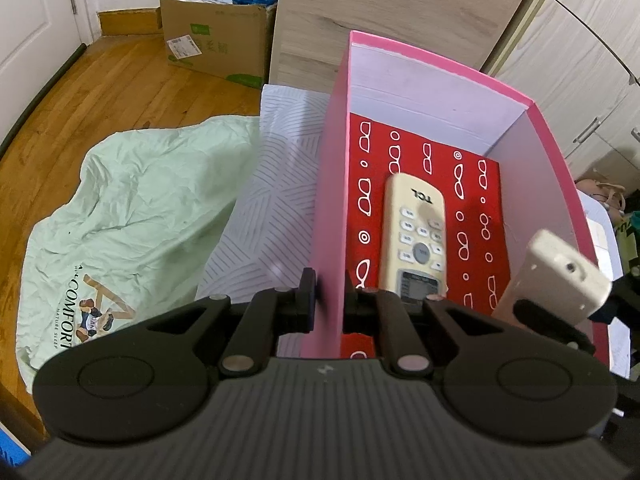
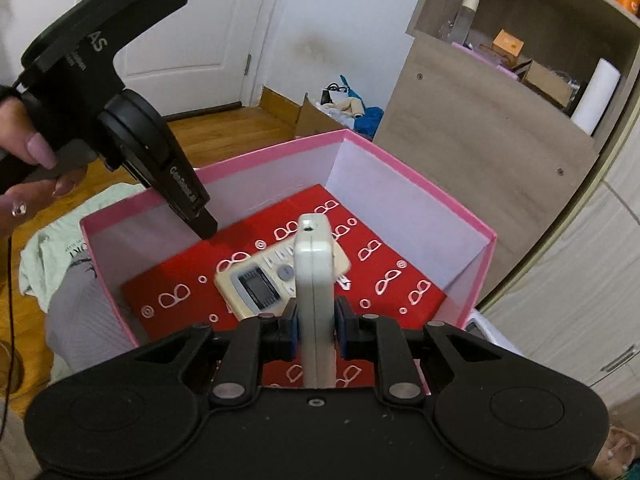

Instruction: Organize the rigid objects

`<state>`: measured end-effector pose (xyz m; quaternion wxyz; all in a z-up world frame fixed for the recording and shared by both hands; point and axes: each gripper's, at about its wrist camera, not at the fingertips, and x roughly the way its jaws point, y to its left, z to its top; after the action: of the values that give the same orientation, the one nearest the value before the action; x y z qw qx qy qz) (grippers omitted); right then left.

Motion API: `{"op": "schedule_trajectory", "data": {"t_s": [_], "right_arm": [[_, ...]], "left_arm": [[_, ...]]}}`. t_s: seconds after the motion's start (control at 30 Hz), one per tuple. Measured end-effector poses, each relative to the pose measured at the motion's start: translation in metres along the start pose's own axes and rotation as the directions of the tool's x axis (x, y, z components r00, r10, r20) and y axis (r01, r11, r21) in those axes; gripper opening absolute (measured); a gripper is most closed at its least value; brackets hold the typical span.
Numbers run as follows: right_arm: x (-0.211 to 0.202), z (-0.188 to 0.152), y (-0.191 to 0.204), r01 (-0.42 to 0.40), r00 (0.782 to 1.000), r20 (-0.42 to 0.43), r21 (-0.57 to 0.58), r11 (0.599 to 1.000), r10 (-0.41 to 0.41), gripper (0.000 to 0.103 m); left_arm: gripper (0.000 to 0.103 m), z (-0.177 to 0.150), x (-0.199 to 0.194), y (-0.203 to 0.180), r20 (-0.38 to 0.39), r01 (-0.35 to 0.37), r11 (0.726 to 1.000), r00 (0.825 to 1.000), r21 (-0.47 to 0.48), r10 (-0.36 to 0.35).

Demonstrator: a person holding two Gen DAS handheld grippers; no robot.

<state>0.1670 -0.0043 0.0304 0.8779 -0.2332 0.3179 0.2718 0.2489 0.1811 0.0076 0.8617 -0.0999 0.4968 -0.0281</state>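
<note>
It is a bedroom with a wooden floor (image 1: 120,80), a white door (image 2: 192,28) and a bed with a striped sheet (image 1: 276,184). On the bed stands a pink box (image 2: 280,152) with a red bottom with little white glasses printed on it. One yellowish remote (image 1: 414,240) with grey buttons already lies flat inside the box, so that part looks done. A second, paler remote (image 2: 314,292) is in the air just over the box, set on its thin edge and pointing forward. The right gripper (image 2: 314,330) squeezes it from both sides with its blue pads, closed tight on it. The left gripper (image 1: 330,300) pinches the left wall of the box, one finger inside and one outside, so I think it is holding the box steady. What is left, I think, is to put the second remote down next to the first one and let go. Beside the box lies a crumpled green cloth (image 1: 140,208). Further off stand a cardboard box (image 1: 216,40) full of things and a wooden shelf (image 2: 500,80). I can't see any other things waiting to go in.
</note>
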Motion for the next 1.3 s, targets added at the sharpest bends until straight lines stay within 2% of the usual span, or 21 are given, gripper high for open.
{"op": "schedule_trajectory", "data": {"t_s": [0.23,0.5,0.63,0.77,0.93,0.97,1.03,1.07,1.2,1.3], "right_arm": [[0.004,0.000,0.000,-0.113,0.993,-0.012,0.041,0.993,0.114,0.029],[0.016,0.000,-0.011,-0.190,0.979,-0.037,0.195,0.962,0.201,0.036],[0.023,-0.003,-0.022,-0.252,0.957,-0.060,0.314,0.915,0.285,0.041],[0.026,-0.003,-0.026,-0.272,0.948,-0.058,0.365,0.890,0.314,0.044],[0.029,-0.004,-0.036,-0.328,0.920,-0.050,0.444,0.834,0.388,0.053],[0.030,-0.005,-0.039,-0.346,0.910,-0.045,0.462,0.816,0.411,0.055],[0.033,-0.009,-0.045,-0.400,0.875,-0.030,0.518,0.756,0.483,0.070],[0.035,-0.010,-0.046,-0.420,0.856,-0.026,0.545,0.726,0.516,0.071],[0.035,-0.009,-0.046,-0.425,0.851,-0.020,0.561,0.711,0.525,0.071],[0.028,-0.012,-0.056,-0.439,0.845,0.026,0.605,0.665,0.534,0.071]], "left_arm": [[0.010,0.001,-0.001,0.002,-0.002,0.010,1.000,1.000,-0.004,-0.010],[0.011,0.000,-0.001,0.005,-0.003,0.020,1.000,1.000,-0.006,-0.020],[0.011,0.000,-0.001,0.005,-0.004,0.021,1.000,1.000,-0.007,-0.021],[0.011,0.000,-0.001,0.004,-0.004,0.022,1.000,1.000,-0.008,-0.022],[0.011,0.000,0.000,0.005,-0.004,0.026,1.000,1.000,-0.008,-0.026],[0.011,0.000,0.001,0.005,-0.004,0.027,1.000,1.000,-0.008,-0.027],[0.011,0.000,0.001,0.005,-0.005,0.028,1.000,1.000,-0.007,-0.028],[0.011,0.000,0.001,0.005,-0.005,0.027,1.000,1.000,-0.006,-0.027],[0.011,-0.001,0.001,0.005,-0.004,0.027,1.000,1.000,-0.007,-0.027],[0.011,-0.001,0.002,0.006,-0.005,0.029,1.000,1.000,-0.008,-0.029]]}}
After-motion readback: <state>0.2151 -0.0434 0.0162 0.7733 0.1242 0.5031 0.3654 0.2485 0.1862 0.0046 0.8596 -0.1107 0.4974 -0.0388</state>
